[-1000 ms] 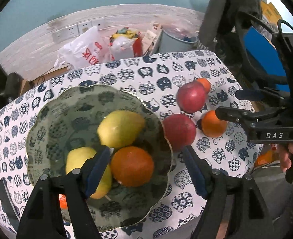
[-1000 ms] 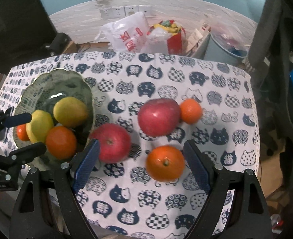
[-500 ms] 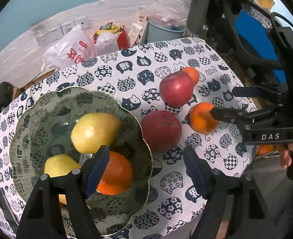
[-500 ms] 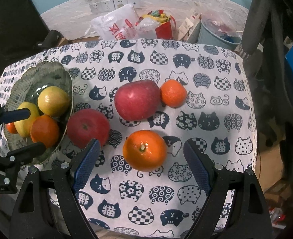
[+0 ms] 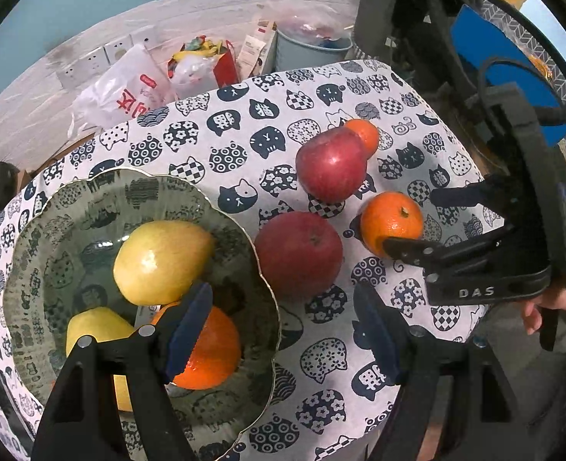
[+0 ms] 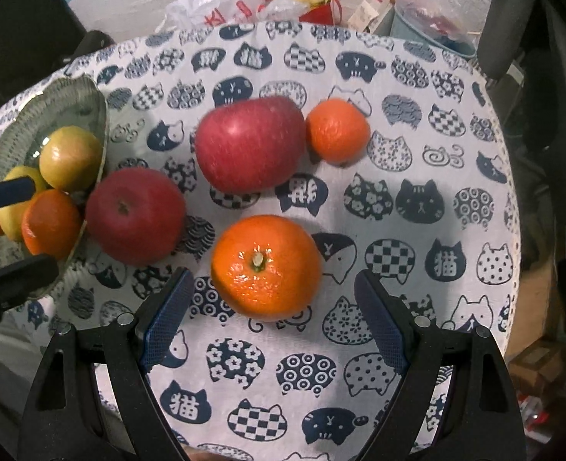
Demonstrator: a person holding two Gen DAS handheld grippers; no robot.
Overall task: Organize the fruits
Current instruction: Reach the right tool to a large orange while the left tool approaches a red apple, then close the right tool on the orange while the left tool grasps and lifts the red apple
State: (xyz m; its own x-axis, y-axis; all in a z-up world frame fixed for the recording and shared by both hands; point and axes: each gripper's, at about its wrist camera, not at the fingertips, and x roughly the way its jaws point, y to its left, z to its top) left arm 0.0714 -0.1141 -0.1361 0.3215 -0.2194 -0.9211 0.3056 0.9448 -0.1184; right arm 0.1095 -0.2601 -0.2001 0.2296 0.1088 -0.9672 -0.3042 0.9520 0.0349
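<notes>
On the cat-print bench, the right gripper (image 6: 271,319) hangs with jaws spread, empty, just short of the large stemmed orange (image 6: 265,267), which must next be straddled, pinched and carried to the scalloped green bowl (image 6: 98,115).

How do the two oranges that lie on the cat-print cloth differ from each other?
The near orange is clearly larger than the far orange. The near orange shows its green stem scar facing up; on the far orange no stem is visible. The near orange lies alone on the cloth, between the open fingers of the right tool, while the far orange sits right against a red apple. Both are round, bright orange and outside the bowl.
</notes>
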